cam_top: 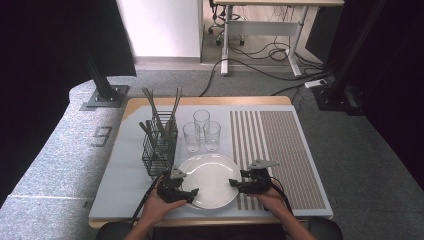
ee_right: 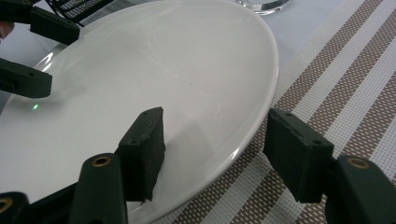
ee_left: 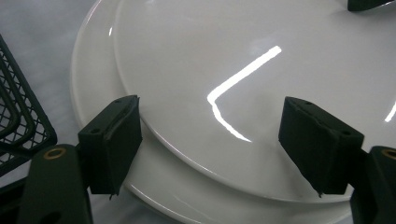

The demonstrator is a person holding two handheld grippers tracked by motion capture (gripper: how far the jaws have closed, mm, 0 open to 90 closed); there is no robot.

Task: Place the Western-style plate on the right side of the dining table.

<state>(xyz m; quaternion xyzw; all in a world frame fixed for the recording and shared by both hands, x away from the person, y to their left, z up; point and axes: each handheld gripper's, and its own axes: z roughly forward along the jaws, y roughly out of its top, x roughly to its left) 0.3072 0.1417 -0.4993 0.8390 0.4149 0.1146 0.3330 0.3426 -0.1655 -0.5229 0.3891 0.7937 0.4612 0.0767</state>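
Note:
Two white plates lie stacked near the table's front edge, the upper plate (cam_top: 212,180) (ee_left: 224,56) (ee_right: 154,60) shifted a little off the lower plate (ee_left: 93,93). My left gripper (cam_top: 192,194) (ee_left: 210,102) is at the stack's left front rim, open, its jaws wide apart over the plates. At the right rim my right gripper (cam_top: 234,184) (ee_right: 215,114) is open too. One of its jaws is over the plate and the other is outside over the placemat, with the rim between them, unpressed.
A black wire basket (cam_top: 159,145) (ee_left: 18,116) with cutlery stands left of the plates. Three clear glasses (cam_top: 202,132) stand behind them. A brown-and-white striped placemat (cam_top: 280,145) (ee_right: 336,84) covers the table's right half.

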